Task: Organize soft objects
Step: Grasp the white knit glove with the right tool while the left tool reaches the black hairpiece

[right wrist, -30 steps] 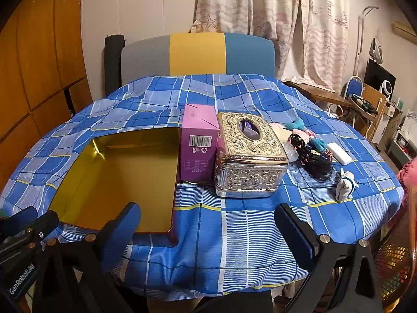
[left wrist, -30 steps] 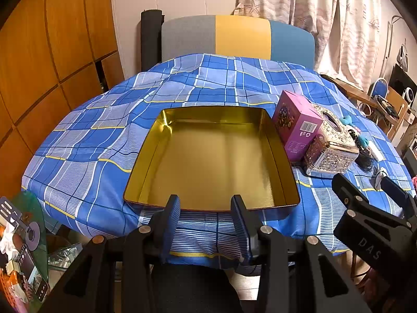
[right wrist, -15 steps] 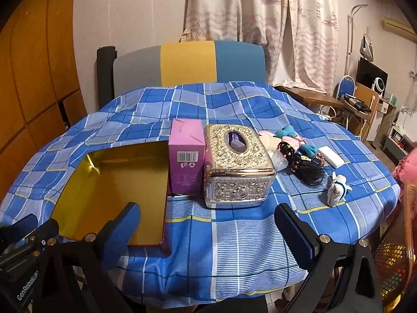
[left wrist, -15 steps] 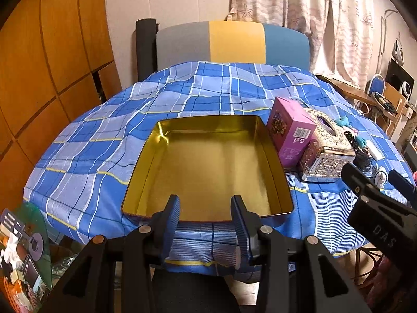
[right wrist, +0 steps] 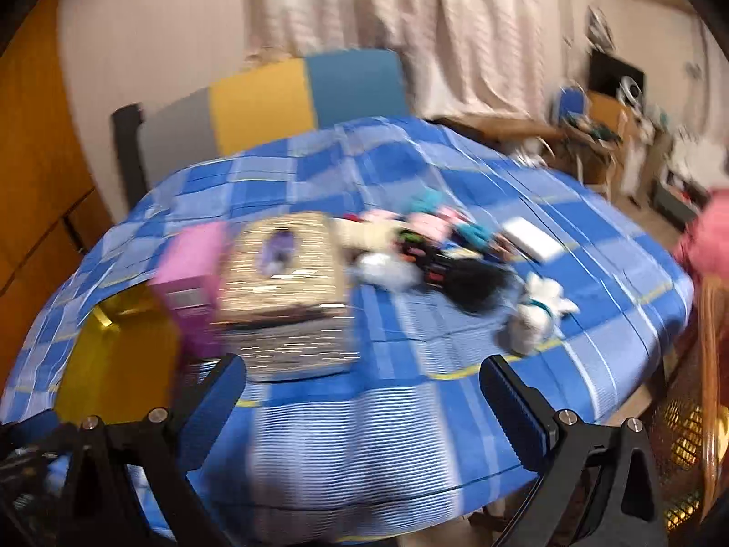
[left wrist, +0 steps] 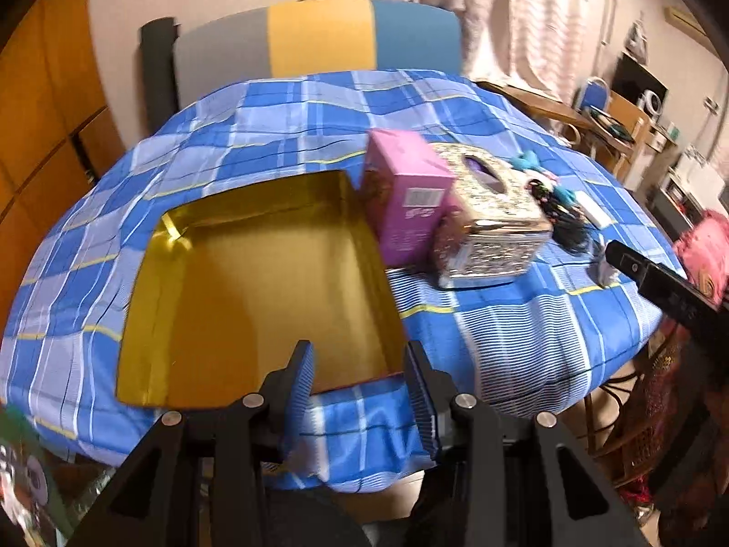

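Left tool [left wrist: 360, 392]: jaws apart, empty, over gold tray's [left wrist: 150, 291] near rim. Right tool [right wrist: 364, 403]: wide open, empty, above bare cloth at surface [right wrist: 592, 364] edge. Soft objects [right wrist: 437, 250]: heaped beyond, right of silver box [right wrist: 287, 291].

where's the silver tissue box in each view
Left wrist view: the silver tissue box sits right of centre, just right of the pink carton.
Right wrist view: blurred, left of centre at, again just right of the pink carton.
Shared landmark: the gold tin tray, left of the carton in both views.
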`<state>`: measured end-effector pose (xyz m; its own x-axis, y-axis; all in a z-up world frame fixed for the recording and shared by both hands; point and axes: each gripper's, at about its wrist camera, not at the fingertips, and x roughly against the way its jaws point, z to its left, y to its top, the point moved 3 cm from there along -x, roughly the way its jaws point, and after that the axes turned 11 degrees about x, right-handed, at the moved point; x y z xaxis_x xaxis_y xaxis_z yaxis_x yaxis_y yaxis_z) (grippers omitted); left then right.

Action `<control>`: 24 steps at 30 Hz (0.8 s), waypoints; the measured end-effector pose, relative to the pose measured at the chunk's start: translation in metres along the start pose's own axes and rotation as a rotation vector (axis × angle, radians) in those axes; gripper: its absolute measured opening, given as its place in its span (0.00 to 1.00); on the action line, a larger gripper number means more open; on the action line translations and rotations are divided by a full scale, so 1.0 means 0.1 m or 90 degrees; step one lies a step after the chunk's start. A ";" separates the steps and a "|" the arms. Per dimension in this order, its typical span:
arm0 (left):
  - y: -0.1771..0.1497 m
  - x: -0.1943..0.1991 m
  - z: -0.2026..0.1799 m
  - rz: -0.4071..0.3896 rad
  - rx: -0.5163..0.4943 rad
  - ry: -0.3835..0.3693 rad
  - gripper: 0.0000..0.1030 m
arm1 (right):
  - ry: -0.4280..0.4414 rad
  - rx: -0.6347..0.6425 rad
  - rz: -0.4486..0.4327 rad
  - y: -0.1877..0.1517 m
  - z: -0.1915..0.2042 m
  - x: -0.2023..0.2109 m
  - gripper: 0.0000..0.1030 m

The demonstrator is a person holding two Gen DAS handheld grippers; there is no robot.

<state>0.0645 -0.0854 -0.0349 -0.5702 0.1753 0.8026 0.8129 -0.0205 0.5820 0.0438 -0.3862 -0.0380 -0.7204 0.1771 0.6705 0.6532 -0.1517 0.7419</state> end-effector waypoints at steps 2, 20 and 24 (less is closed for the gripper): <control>0.03 -0.03 -0.11 0.007 -0.012 -0.019 0.39 | -0.040 -0.043 0.018 -0.02 -0.39 -0.14 1.00; 0.18 -0.40 -1.10 0.141 -0.054 -0.203 0.39 | 0.119 -0.165 0.243 0.01 -1.57 -1.62 0.69; 0.23 -0.49 -1.31 0.150 -0.047 -0.197 0.39 | 0.171 -0.121 0.257 0.03 -1.51 -1.68 0.49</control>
<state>0.0954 -0.2238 -0.0438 -0.2972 0.4450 0.8448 0.9002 -0.1645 0.4033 0.1313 -0.5635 -0.1472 -0.4700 -0.1848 0.8631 0.8559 -0.3344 0.3945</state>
